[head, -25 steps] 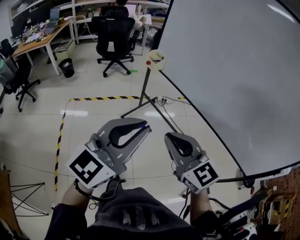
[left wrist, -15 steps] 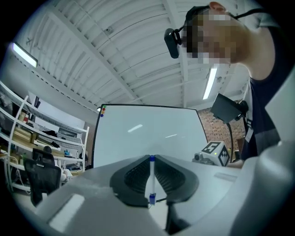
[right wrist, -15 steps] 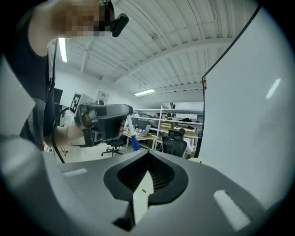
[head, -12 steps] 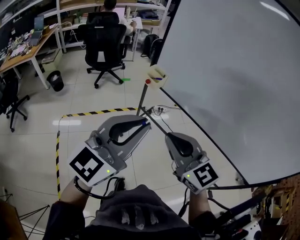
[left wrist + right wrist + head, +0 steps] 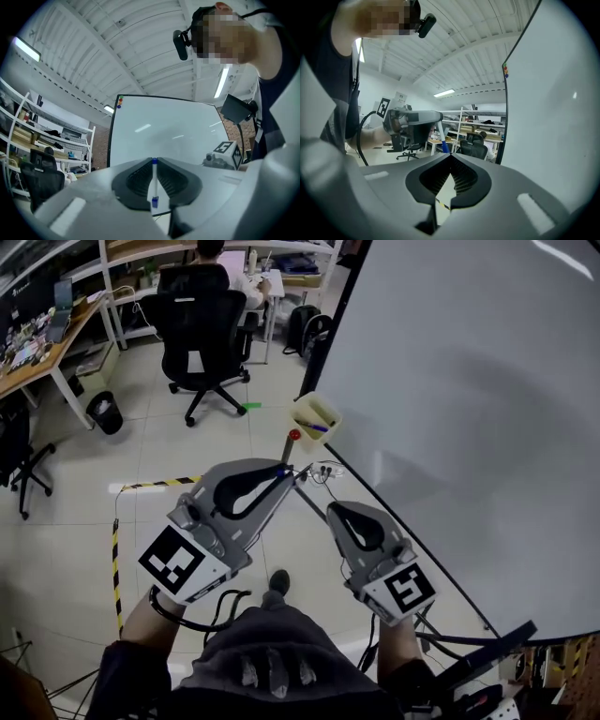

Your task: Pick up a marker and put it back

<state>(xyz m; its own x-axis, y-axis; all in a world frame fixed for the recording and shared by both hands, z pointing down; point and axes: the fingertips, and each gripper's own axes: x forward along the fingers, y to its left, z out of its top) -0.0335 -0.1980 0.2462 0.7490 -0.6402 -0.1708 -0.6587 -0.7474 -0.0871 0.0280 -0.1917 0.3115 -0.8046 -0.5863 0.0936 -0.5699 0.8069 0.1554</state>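
The left claw (image 5: 286, 472) is clamped on a marker (image 5: 153, 180), a thin white barrel with blue at both ends. The marker lies lengthwise in the narrow gap between the ribbed pads (image 5: 138, 180) and is held in the air, off any surface. The right claw (image 5: 333, 512) has its jaws together at the tips, with nothing between them (its own view confirms this). Both claws are held side by side above the tiled floor (image 5: 159, 437), next to the whiteboard (image 5: 469, 427). Just beyond the left claw, a beige holder (image 5: 316, 418) sits on a stand by the whiteboard's lower edge, with another blue marker (image 5: 316, 427) in it.
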